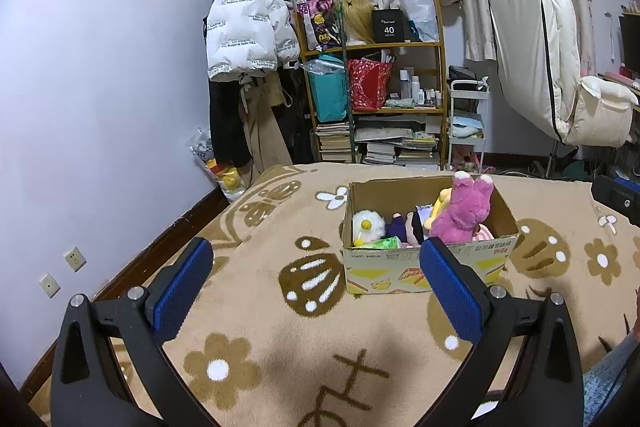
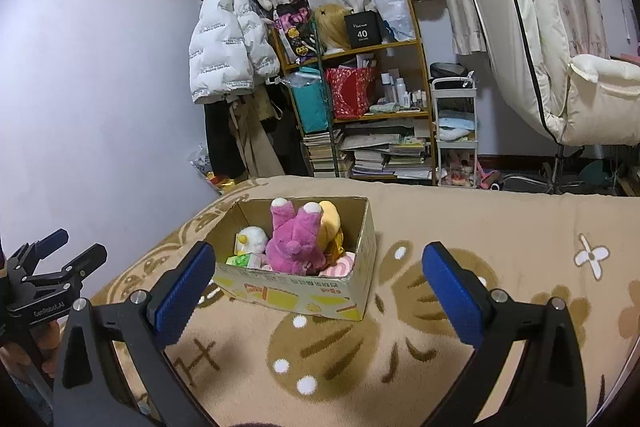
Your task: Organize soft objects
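Beige flower-patterned bed blanket [image 2: 500, 227] carries my cardboard box [image 2: 320, 291] of plush toys. Both grippers, left [image 1: 316, 267] and right [image 2: 320, 271], hover empty, jaws wide open. I'd approach the pink rabbit [image 2: 296, 239] from above, pinching its body gently.

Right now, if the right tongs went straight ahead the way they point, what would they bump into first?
Probably the cardboard box full of plush toys: it sits just ahead, left of centre between the open right tongs. Its near right corner likely comes first, then the pink plush bunny. Depth is hard to judge.
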A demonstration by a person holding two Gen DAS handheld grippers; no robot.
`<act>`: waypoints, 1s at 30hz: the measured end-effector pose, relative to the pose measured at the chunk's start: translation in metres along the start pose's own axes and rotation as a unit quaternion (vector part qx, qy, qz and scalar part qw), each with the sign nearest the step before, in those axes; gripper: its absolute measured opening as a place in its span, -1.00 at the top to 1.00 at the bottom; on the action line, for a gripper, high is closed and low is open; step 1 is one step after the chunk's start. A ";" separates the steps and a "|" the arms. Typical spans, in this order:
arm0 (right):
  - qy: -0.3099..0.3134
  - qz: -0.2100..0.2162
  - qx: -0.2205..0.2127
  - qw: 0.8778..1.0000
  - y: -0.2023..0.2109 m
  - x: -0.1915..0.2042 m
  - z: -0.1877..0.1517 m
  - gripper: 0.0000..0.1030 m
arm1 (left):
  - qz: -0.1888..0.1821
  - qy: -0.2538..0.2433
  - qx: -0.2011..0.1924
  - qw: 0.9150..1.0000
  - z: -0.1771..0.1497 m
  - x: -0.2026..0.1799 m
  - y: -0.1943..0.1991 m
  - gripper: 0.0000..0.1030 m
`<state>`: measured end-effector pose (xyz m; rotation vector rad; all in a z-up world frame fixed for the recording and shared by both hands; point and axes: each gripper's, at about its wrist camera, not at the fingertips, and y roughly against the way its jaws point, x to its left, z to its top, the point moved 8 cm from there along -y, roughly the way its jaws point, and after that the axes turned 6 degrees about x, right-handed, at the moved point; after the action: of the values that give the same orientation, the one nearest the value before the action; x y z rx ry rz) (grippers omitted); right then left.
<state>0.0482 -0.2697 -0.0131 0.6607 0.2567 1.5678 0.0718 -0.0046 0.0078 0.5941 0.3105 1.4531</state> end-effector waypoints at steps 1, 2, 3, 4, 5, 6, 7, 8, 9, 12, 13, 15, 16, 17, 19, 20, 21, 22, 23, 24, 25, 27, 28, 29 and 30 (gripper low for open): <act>-0.001 0.001 0.001 1.000 0.000 -0.001 0.000 -1.00 | 0.000 0.000 0.001 1.000 0.000 0.000 -0.001 -0.98; -0.001 0.000 0.001 1.000 0.000 -0.001 0.000 -1.00 | -0.002 0.000 0.002 1.000 0.000 0.000 -0.002 -0.98; -0.001 -0.001 0.001 1.000 0.000 -0.001 0.000 -1.00 | -0.002 -0.001 0.003 1.000 0.000 -0.001 -0.003 -0.98; -0.002 0.000 0.002 1.000 -0.001 -0.002 -0.001 -1.00 | -0.002 -0.001 0.004 1.000 -0.001 -0.001 -0.004 -0.98; -0.004 0.001 0.003 1.000 -0.002 -0.003 -0.001 -1.00 | -0.003 -0.002 0.005 1.000 -0.001 -0.001 -0.006 -0.98; -0.006 0.002 0.003 1.000 -0.004 -0.003 -0.001 -1.00 | -0.003 -0.002 0.006 1.000 -0.001 -0.002 -0.006 -0.98; -0.008 0.003 0.004 1.000 -0.005 -0.003 -0.002 -1.00 | -0.003 -0.003 0.006 1.000 -0.001 -0.003 -0.007 -0.98; -0.008 0.001 0.005 1.000 -0.006 -0.003 -0.002 -1.00 | -0.003 -0.003 0.007 1.000 -0.001 -0.003 -0.008 -0.98; -0.008 0.000 0.006 1.000 -0.007 -0.003 -0.003 -1.00 | -0.003 -0.004 0.007 1.000 -0.001 -0.003 -0.008 -0.98; -0.006 -0.002 0.008 1.000 -0.008 -0.003 -0.004 -1.00 | -0.004 -0.003 0.008 1.000 0.000 -0.004 -0.009 -0.98; -0.005 -0.001 0.008 1.000 -0.007 -0.003 -0.004 -1.00 | -0.004 -0.003 0.008 1.000 0.000 -0.004 -0.008 -0.98; -0.005 -0.006 0.007 1.000 -0.008 -0.002 -0.004 -1.00 | -0.003 -0.004 0.006 1.000 0.000 -0.004 -0.008 -0.98; -0.004 -0.008 0.007 1.000 -0.008 -0.003 -0.004 -1.00 | -0.002 -0.004 0.007 1.000 0.000 -0.004 -0.008 -0.98; -0.004 -0.009 0.008 1.000 -0.009 -0.004 -0.004 -1.00 | -0.003 -0.004 0.006 1.000 0.000 -0.003 -0.008 -0.98; -0.005 -0.010 0.010 1.000 -0.009 -0.004 -0.004 -1.00 | -0.002 -0.003 0.005 1.000 0.000 -0.004 -0.009 -0.98; -0.006 -0.011 0.011 1.000 -0.010 -0.005 -0.005 -1.00 | -0.001 -0.002 0.004 1.000 0.001 -0.004 -0.010 -0.98; -0.006 -0.010 0.012 1.000 -0.009 -0.006 -0.005 -1.00 | -0.003 -0.001 0.005 1.000 0.001 -0.004 -0.011 -0.98; -0.006 -0.012 0.011 1.000 -0.009 -0.006 -0.005 -1.00 | -0.005 -0.003 0.007 1.000 0.000 -0.005 -0.011 -0.98; -0.006 -0.013 0.011 1.000 -0.009 -0.007 -0.005 -1.00 | -0.006 -0.003 0.009 1.000 0.000 -0.005 -0.011 -0.98; -0.005 -0.015 0.009 1.000 -0.009 -0.007 -0.005 -1.00 | -0.004 -0.002 0.009 1.000 0.000 -0.005 -0.011 -0.98; -0.005 -0.016 0.009 1.000 -0.009 -0.008 -0.005 -1.00 | -0.003 -0.002 0.007 1.000 0.000 -0.004 -0.011 -0.98; -0.006 -0.017 0.008 1.000 -0.008 -0.008 -0.005 -1.00 | -0.004 -0.002 0.007 1.000 0.000 -0.004 -0.011 -0.98; -0.005 -0.018 0.007 1.000 -0.008 -0.008 -0.005 -1.00 | -0.005 -0.001 0.006 1.000 0.000 -0.004 -0.011 -0.98; -0.007 -0.018 0.008 1.000 -0.008 -0.009 -0.005 -1.00 | -0.006 0.000 0.006 1.000 0.000 -0.004 -0.010 -0.98; -0.007 -0.018 0.008 1.000 -0.008 -0.009 -0.005 -1.00 | -0.007 0.000 0.007 1.000 0.000 -0.004 -0.011 -0.98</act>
<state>0.0523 -0.2762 -0.0234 0.6748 0.2693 1.5277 0.0802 -0.0088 0.0014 0.6030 0.3250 1.4390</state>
